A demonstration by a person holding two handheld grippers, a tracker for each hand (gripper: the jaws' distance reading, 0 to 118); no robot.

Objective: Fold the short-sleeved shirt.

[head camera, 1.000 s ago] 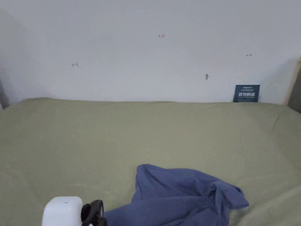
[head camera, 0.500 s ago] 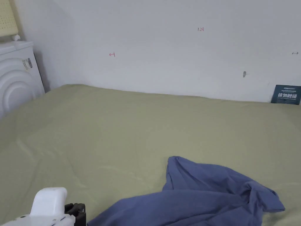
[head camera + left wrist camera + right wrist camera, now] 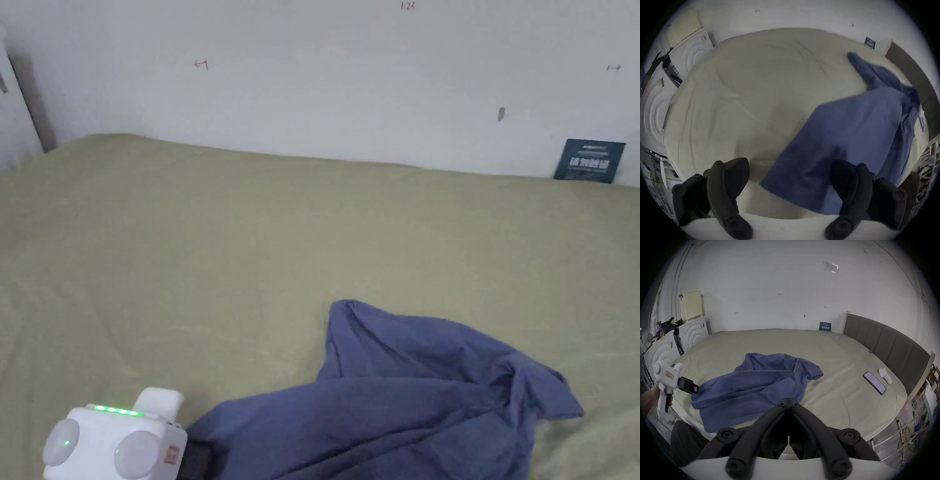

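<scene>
The bed (image 3: 826,356), spread with a pale green sheet, carries everything: the blue short-sleeved shirt (image 3: 753,386) lies rumpled and unfolded on its near half, toward the person's side, with one sleeve bunched up at the far right and a flat panel of cloth running to the near edge and slightly over it. In the head view the shirt (image 3: 400,400) fills the lower middle, its left corner just by the white body of the left gripper (image 3: 199,459). A grey padded headboard (image 3: 883,344) runs along the right side of the bed, and white appliances (image 3: 693,334) stand past the left side, one with a pale yellow basket (image 3: 691,307) on top; what the basket holds cannot be told. Near the headboard a phone (image 3: 874,382) lies on the sheet just beside a white sock (image 3: 885,378), both well apart from the shirt. In the left gripper view the left gripper (image 3: 789,172) has its jaws spread wide, released, with the shirt's near corner (image 3: 834,146) lying between them and running under the right-hand jaw; neither jaw visibly presses on it. In the right gripper view the right gripper (image 3: 788,400) is clenched, tips together, right at the shirt's near hem; whether cloth is caught between them cannot be told. A small dark sign (image 3: 825,326) leans on the wall.
</scene>
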